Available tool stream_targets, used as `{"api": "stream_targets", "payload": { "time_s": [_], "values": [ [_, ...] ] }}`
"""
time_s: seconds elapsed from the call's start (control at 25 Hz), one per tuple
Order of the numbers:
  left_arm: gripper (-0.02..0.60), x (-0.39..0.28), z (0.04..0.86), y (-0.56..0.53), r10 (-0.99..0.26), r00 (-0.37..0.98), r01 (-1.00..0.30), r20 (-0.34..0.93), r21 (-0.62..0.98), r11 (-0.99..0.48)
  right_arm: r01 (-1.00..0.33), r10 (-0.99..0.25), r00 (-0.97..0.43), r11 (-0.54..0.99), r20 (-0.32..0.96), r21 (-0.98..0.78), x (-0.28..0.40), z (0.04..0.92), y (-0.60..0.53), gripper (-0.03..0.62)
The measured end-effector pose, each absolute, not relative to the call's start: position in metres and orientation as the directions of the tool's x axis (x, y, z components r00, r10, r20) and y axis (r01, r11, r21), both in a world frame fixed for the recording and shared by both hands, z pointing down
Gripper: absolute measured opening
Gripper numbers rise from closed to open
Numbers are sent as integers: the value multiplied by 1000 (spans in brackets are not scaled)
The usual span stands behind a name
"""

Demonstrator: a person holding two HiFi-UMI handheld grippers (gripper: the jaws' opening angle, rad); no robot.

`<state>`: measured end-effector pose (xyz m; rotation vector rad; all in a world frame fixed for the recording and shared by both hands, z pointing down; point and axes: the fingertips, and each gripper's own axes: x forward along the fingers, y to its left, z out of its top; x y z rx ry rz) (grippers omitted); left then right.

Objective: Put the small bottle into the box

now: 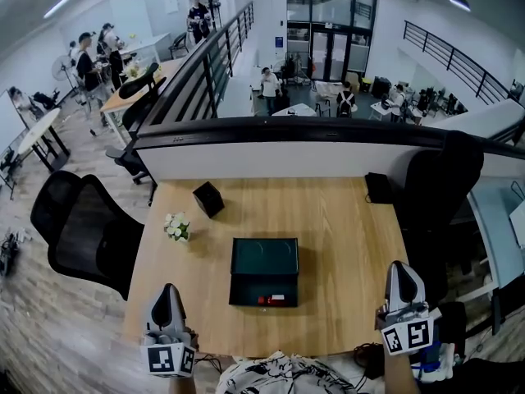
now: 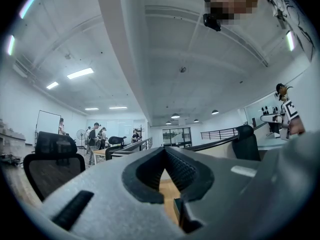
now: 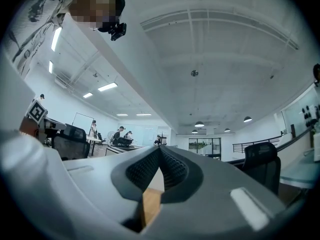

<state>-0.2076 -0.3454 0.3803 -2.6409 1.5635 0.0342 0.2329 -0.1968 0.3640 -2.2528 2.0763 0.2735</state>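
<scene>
A dark box point(image 1: 246, 290) stands open in the middle of the wooden table point(image 1: 344, 236), its lid point(image 1: 264, 256) folded back. Inside it, near the front wall, lies a small red and white item point(image 1: 271, 300) that looks like the small bottle. My left gripper point(image 1: 168, 290) is at the table's near left edge and my right gripper point(image 1: 399, 268) at the near right edge, both well away from the box. In the left gripper view, the left gripper point(image 2: 164, 152) is shut and holds nothing. The right gripper point(image 3: 160, 151) is likewise shut and holds nothing.
A black cube point(image 1: 208, 199) and a small bunch of white flowers point(image 1: 176, 226) sit at the table's far left. A black block point(image 1: 378, 187) lies at the far right corner. Office chairs stand to the left point(image 1: 82, 228) and right point(image 1: 439, 187). A partition point(image 1: 312, 158) borders the far edge.
</scene>
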Motion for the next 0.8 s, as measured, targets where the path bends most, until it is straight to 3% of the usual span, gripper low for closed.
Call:
{"api": "stream_targets", "payload": {
  "time_s": [0.8],
  "values": [
    [-2,-213,378,-346,-869,491,-871,-63,-43,-490,-995,-985,50,-64,-165,80,214,364,-209,5]
  ]
}}
